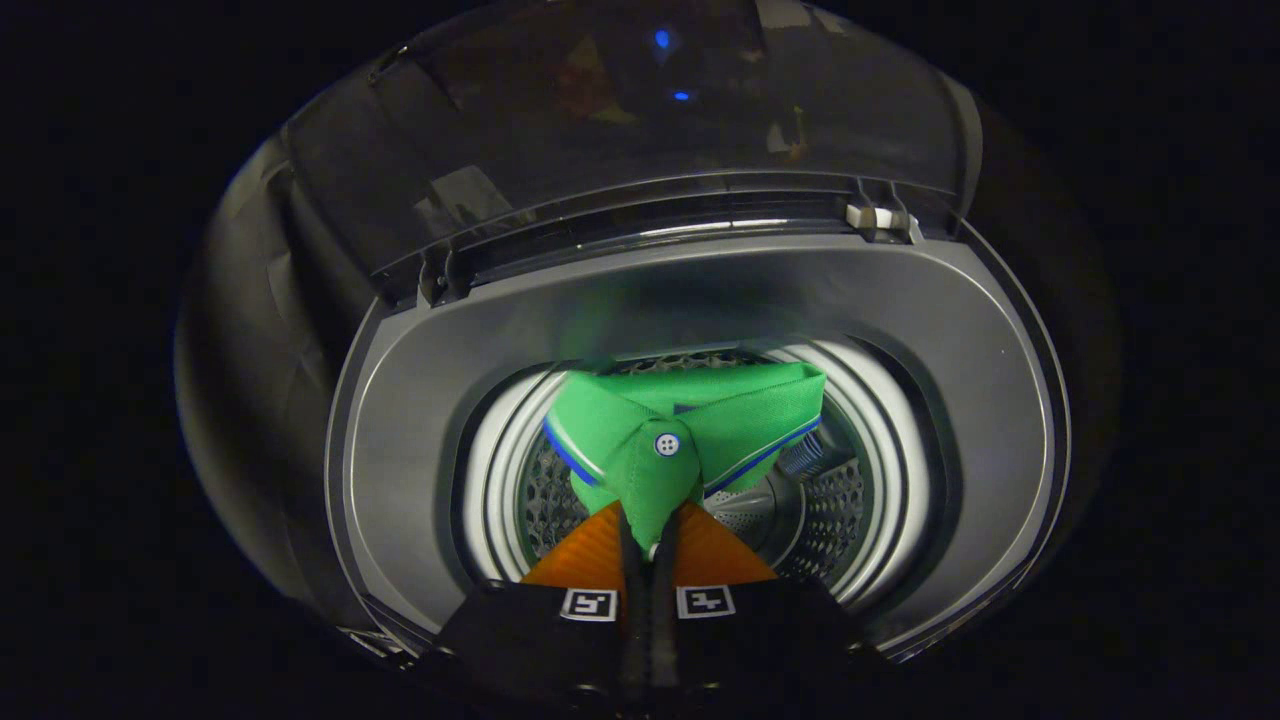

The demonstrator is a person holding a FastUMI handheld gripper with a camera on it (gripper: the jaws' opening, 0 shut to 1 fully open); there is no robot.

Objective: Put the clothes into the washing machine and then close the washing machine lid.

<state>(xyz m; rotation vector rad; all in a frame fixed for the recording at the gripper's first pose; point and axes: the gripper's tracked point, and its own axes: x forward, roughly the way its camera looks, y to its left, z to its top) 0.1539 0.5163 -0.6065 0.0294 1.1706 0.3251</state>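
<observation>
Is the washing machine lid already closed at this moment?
No. The lid stands raised behind the open drum, while the gripper holds the green shirt pinched between its fingers above the opening.

A bright green polo shirt [690, 440], its collar edged in blue and white stripes and fastened with a white button, hangs over a dark grey washing machine [400, 430] with a perforated silver drum [845, 510] ringed in white.

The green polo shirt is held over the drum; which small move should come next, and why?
Probably open the gripper. It is shut on the green polo shirt, which hangs over the perforated metal drum of the grey washing machine, whose transparent lid stands open.
</observation>
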